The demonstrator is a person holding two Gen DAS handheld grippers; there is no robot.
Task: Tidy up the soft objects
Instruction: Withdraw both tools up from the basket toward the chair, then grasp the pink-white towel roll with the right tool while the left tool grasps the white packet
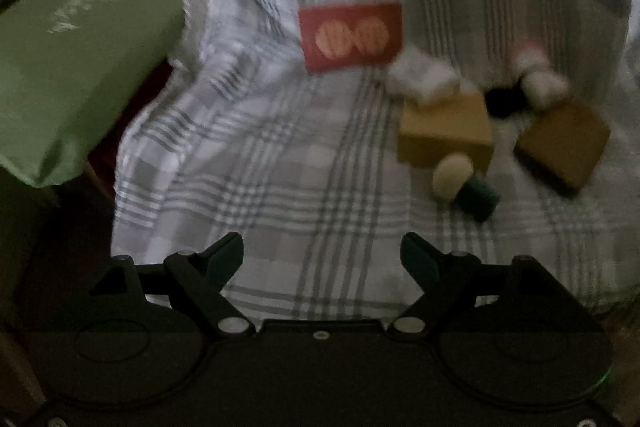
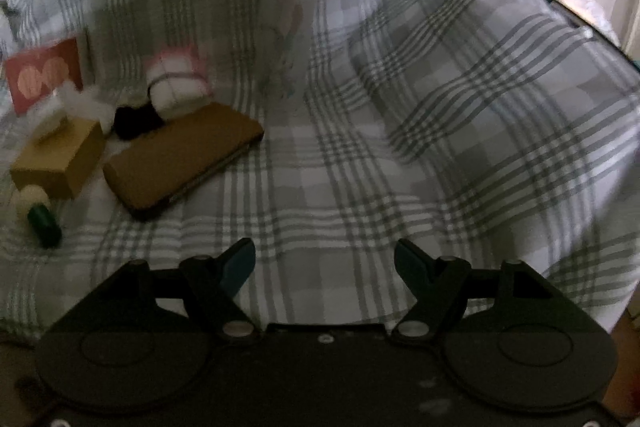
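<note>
Hovering over a bed dressed in a grey plaid cover (image 1: 280, 187), both sets of tongs stand open and hold nothing: the left tongs (image 1: 322, 259) and the right tongs (image 2: 325, 263) each show only bare cloth between their tips. The soft things lie in a loose cluster with other items: a white-and-pink rolled cloth bundle (image 2: 176, 87), a fluffy white tuft (image 2: 90, 107) on a tan tissue box (image 2: 60, 155), and a small black soft lump (image 2: 134, 121), all crowded against a flat brown case (image 2: 180, 159). A red card (image 1: 350, 35) and a cream-capped green bottle (image 2: 40, 219) sit nearby. The plaid pillow (image 2: 500, 87) lies well apart on the right. Judging from this, the step is the approach. Both views are blurred, so slow down, choose one soft item, come in from its free side, and close only once it sits squarely between the tips, without nudging the case or box.
</note>
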